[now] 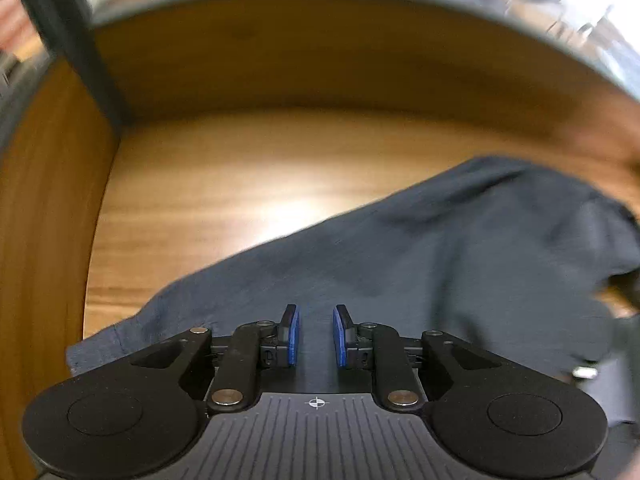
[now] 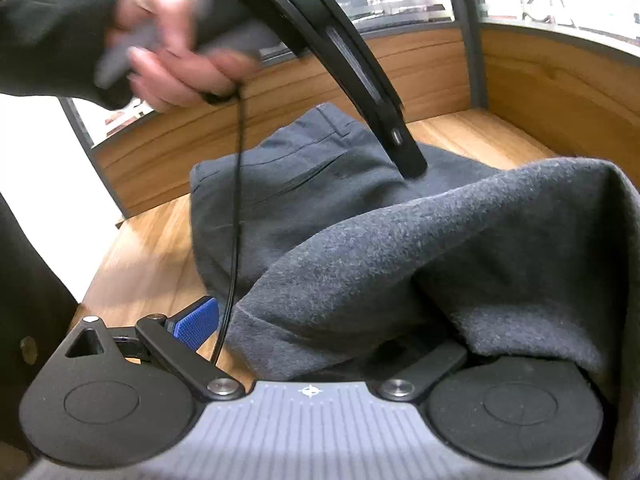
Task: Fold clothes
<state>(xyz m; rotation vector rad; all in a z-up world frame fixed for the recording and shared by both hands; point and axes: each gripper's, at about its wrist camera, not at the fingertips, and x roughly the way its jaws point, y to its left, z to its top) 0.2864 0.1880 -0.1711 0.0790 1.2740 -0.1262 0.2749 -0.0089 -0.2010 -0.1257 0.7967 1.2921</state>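
Dark grey trousers (image 2: 280, 184) with a slit pocket and belt loops lie on the wooden table (image 2: 140, 260). The left wrist view shows the same dark cloth (image 1: 440, 260) spread to the right. A hand (image 2: 176, 68) holds my left gripper (image 2: 412, 168), which points steeply down onto the trousers. Its blue pads (image 1: 294, 336) stand a narrow gap apart with nothing pinched, just above the cloth (image 1: 316, 332). My right gripper (image 2: 316, 320) is open wide. Its left pad (image 2: 196, 322) is bare. A fuzzy grey fold (image 2: 440, 240) drapes over its hidden right finger.
A low wooden wall (image 1: 320, 60) runs around the back and sides of the table, with glass above it. A dark post (image 2: 472, 32) stands at the corner. A black cable (image 2: 236, 200) hangs from the hand down to my right gripper. Bare wood (image 1: 220, 200) lies left of the trousers.
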